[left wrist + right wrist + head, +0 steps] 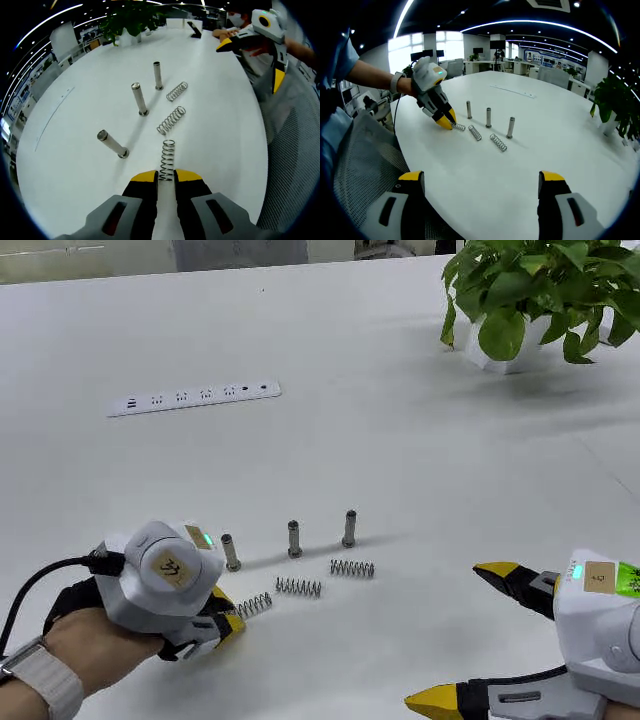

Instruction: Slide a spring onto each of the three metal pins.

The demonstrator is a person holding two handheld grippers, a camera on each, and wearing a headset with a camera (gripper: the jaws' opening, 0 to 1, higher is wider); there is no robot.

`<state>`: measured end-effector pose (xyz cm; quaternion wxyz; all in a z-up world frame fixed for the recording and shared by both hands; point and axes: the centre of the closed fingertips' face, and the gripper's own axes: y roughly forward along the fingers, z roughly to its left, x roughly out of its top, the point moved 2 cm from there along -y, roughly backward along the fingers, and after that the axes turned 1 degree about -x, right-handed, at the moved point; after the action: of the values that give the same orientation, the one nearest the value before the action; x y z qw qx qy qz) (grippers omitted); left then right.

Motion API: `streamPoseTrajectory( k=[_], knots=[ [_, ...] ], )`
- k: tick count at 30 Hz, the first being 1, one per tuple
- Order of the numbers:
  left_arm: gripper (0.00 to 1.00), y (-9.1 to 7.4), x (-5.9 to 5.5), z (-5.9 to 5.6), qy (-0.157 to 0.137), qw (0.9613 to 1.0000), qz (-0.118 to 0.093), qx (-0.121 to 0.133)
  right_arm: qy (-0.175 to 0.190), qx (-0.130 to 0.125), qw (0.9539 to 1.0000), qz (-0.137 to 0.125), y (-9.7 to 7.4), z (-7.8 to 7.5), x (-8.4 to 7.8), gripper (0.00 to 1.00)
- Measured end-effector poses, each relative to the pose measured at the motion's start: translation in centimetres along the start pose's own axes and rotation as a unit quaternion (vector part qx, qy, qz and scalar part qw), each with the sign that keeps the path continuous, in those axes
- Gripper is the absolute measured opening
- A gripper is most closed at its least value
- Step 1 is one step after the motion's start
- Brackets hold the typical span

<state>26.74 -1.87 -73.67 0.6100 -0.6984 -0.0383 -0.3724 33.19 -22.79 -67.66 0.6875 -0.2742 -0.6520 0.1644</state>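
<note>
Spring (167, 156) (the nearest of three) lies on the bench (400, 440) beside the upright metal pins (293, 538), one end pinched in my left tool (166, 176). Right tool (481, 177) gapes wide, empty.

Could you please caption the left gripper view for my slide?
Left gripper pinches nearest spring; two springs, three upright pins ahead.
</note>
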Motion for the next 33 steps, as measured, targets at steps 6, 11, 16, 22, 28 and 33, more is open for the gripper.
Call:
streamPoseTrajectory(
  k=[6,11,16,22,28,33],
  knots=[
    [0.12,0.0,0.0,0.0,-0.004,1.0000,-0.005,0.004,0.002,0.000,1.0000,0.000,0.0,0.1,0.0,0.95],
    [0.11,0.0,-0.1,0.1,-0.034,0.9990,-0.024,0.016,0.002,-0.001,1.0000,-0.001,0.0,0.1,-0.1,0.95],
    [0.10,-0.1,-0.5,0.1,-0.069,0.9956,-0.057,0.027,0.006,-0.002,1.0000,-0.002,0.0,0.3,0.0,0.95],
    [0.10,-0.2,-0.4,-0.7,-0.122,0.9874,-0.099,0.014,0.004,0.005,1.0000,0.001,0.1,0.8,0.2,0.94],
    [0.10,-0.7,-0.1,-1.6,-0.147,0.9800,-0.134,0.008,0.003,0.012,0.9999,0.003,0.3,1.3,0.6,0.94],
    [0.10,-1.7,0.9,-2.6,-0.159,0.9712,-0.177,-0.001,-0.004,0.029,0.9996,0.006,0.7,2.1,1.0,0.92]
  ],
)
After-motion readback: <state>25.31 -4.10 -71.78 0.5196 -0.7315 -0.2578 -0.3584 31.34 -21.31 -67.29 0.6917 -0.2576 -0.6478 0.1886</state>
